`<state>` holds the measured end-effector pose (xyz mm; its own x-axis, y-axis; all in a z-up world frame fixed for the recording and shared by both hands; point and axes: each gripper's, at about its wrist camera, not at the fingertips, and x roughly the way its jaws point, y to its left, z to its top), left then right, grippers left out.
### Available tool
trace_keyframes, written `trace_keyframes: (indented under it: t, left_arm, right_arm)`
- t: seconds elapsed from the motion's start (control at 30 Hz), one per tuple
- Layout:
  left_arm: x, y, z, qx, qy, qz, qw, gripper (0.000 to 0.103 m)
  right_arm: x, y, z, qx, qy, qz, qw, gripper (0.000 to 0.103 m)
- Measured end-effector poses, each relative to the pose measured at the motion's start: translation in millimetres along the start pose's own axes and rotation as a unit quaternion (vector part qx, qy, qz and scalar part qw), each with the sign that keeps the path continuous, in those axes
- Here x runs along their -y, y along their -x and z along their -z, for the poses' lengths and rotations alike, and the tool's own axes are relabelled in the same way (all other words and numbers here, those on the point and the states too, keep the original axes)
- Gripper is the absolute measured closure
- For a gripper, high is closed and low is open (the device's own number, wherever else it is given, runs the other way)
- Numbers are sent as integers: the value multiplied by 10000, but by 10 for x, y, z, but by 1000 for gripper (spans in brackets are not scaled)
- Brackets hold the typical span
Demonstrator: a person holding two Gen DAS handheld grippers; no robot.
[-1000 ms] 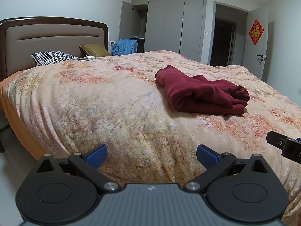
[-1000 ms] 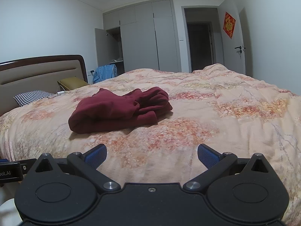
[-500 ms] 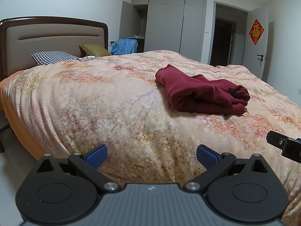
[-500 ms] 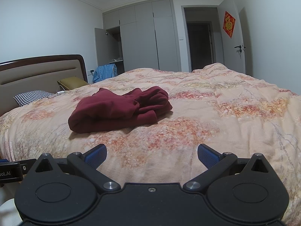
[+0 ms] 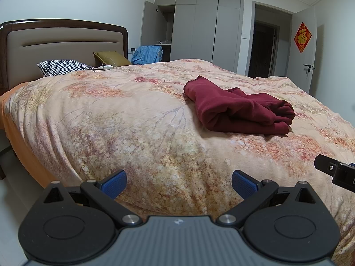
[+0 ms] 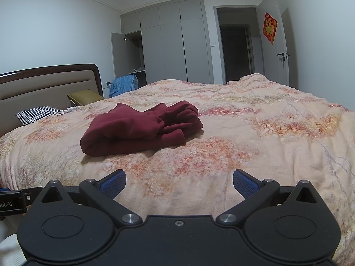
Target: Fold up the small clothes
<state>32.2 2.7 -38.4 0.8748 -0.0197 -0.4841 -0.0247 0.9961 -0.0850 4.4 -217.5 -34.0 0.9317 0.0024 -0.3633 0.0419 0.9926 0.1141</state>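
A dark red garment (image 5: 239, 108) lies bunched in a loose heap on the floral bedspread (image 5: 133, 122); it also shows in the right wrist view (image 6: 142, 128). My left gripper (image 5: 179, 182) is open and empty at the near edge of the bed, well short of the garment and to its left. My right gripper (image 6: 179, 182) is open and empty, also short of the garment, which lies ahead and to its left. A part of the right gripper shows at the right edge of the left wrist view (image 5: 337, 173).
A padded headboard (image 5: 62, 44), a houndstooth pillow (image 5: 62, 67) and an olive cushion (image 5: 111, 58) are at the head of the bed. A blue garment (image 5: 147, 54) hangs by the open wardrobe (image 5: 199, 22). A doorway (image 6: 236, 46) is beyond.
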Motion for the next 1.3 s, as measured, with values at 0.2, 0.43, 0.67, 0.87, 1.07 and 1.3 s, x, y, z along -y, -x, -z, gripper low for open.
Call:
trace_keyframes:
  t: [0.2,0.43,0.67,0.87,1.07,1.3]
  left_arm:
    - [-1,0,3,-5,3,-4,10000,0]
    - [-7,-1,0,-4,3,-1,10000,0]
    - [-12,-1,-2,-5,3,1,10000,0]
    - [-15,-6,-1,-15,17,2,10000,0]
    - [-19,-1,11,1,80,0,10000,0]
    - [-3,29,-21,95,172,-115,9997,0]
  right_arm:
    - [0,1,-1,1,3,0,10000,1]
    - [-1,1,-2,-1,-2,0,10000,1]
    - [-1,1,-4,-2,0,-1,10000,1]
    - [0,0,3,-12,-3,-1,10000,1]
    - [0,-3,3,-12,-1,-2,10000,1]
    - [-2,-2,0,-11,-2,1,10000,1]
